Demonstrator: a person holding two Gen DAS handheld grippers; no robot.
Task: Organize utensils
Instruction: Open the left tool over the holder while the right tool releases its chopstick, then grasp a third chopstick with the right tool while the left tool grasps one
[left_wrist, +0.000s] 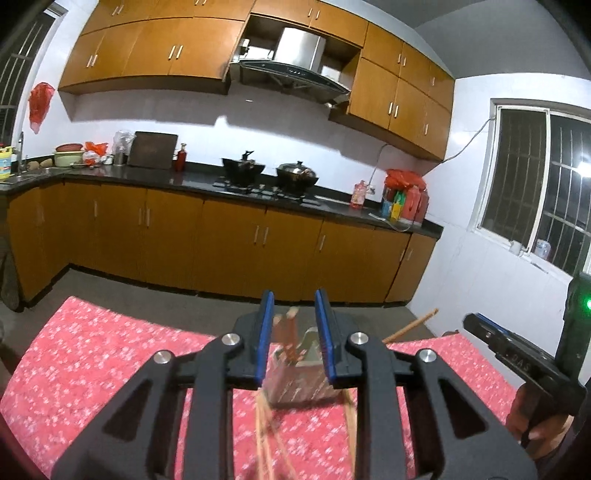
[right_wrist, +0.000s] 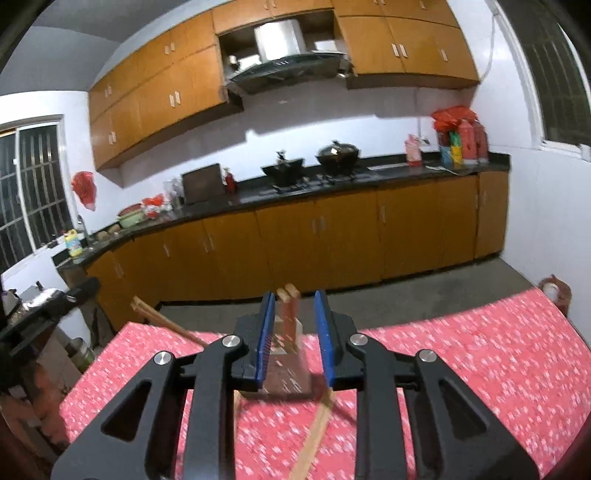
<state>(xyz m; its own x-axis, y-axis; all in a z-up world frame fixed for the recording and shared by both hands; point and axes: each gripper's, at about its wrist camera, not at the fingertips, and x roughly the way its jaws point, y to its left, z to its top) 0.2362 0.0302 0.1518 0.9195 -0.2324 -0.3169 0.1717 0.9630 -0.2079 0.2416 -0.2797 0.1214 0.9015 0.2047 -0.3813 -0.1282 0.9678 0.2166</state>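
A metal utensil holder (left_wrist: 301, 376) stands on the red patterned table (left_wrist: 110, 354), with brown-handled utensils (left_wrist: 286, 334) upright in it. Loose chopsticks (left_wrist: 266, 435) lie on the cloth in front of it, and another pair (left_wrist: 410, 326) sticks out behind to the right. My left gripper (left_wrist: 293, 336) is open and empty, hovering in front of the holder. In the right wrist view the holder (right_wrist: 286, 373) sits between my open right gripper's (right_wrist: 293, 334) blue pads, with chopsticks (right_wrist: 314, 439) on the cloth below and another pair (right_wrist: 166, 321) at the far left. The right gripper also shows in the left wrist view (left_wrist: 517, 354).
Beyond the table's far edge (right_wrist: 406, 325) is grey floor, then a kitchen counter (left_wrist: 184, 177) with pots on a stove (left_wrist: 269, 173) and bottles. Wooden cabinets run above and below. A black stand with a kettle (right_wrist: 33, 306) sits left of the table.
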